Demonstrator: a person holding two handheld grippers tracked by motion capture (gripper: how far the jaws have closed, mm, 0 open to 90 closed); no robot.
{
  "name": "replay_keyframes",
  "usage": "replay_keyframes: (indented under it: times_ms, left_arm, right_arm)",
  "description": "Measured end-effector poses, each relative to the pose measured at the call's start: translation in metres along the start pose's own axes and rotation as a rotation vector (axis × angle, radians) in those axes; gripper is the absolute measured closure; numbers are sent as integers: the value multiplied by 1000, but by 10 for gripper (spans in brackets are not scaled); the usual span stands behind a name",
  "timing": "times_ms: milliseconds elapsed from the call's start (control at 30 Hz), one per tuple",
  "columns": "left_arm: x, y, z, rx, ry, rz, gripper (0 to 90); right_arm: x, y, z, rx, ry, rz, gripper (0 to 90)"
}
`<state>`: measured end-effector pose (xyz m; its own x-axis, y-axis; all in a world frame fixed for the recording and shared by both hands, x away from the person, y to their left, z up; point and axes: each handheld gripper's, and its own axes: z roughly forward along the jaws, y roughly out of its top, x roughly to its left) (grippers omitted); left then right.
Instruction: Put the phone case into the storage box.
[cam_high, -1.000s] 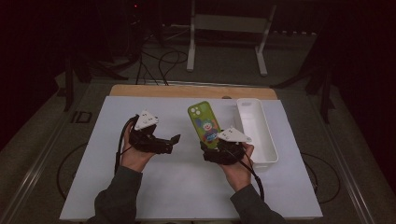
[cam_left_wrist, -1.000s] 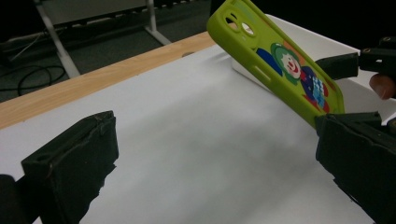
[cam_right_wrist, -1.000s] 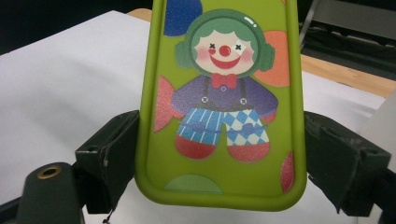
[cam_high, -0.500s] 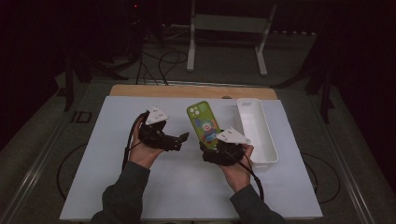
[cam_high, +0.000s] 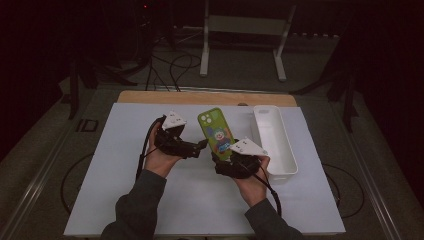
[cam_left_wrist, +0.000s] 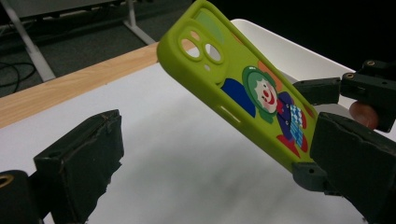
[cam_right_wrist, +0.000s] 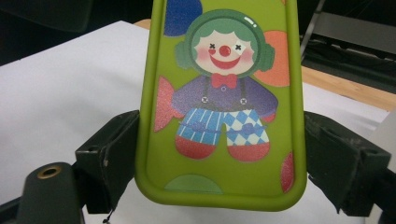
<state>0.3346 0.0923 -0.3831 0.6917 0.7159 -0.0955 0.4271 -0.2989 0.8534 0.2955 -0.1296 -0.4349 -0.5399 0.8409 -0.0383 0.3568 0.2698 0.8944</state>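
A green phone case (cam_high: 215, 131) printed with a clown is lifted off the white mat (cam_high: 115, 200), its camera end pointing away from me. My right gripper (cam_high: 224, 159) is shut on its lower end, and the right gripper view shows one jaw pressed against each long edge of the case (cam_right_wrist: 224, 93). My left gripper (cam_high: 199, 148) is open just left of the case. In the left gripper view the case (cam_left_wrist: 243, 93) slants above and between the spread jaws of my left gripper (cam_left_wrist: 219, 140), touching neither that I can see.
A long white tray (cam_high: 287, 150) lies on the mat right of my right hand. The wooden table edge (cam_high: 200, 97) runs behind the mat. A white metal stand (cam_high: 242, 30) and cables are on the dark floor beyond.
My left gripper has moved right, from the mat's left-centre up close to the case. The right gripper and the case have stayed put.
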Motion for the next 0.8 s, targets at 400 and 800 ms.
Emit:
replay_keyframes:
  times_ms: [400,800]
  left_arm:
    - [-4,4,9,10,3,-17,126]
    - [-6,5,18,18,-6,-42,189]
  right_arm:
    - [3,1,-1,-21,10,4,157]
    - [6,3,-4,-46,15,4,157]
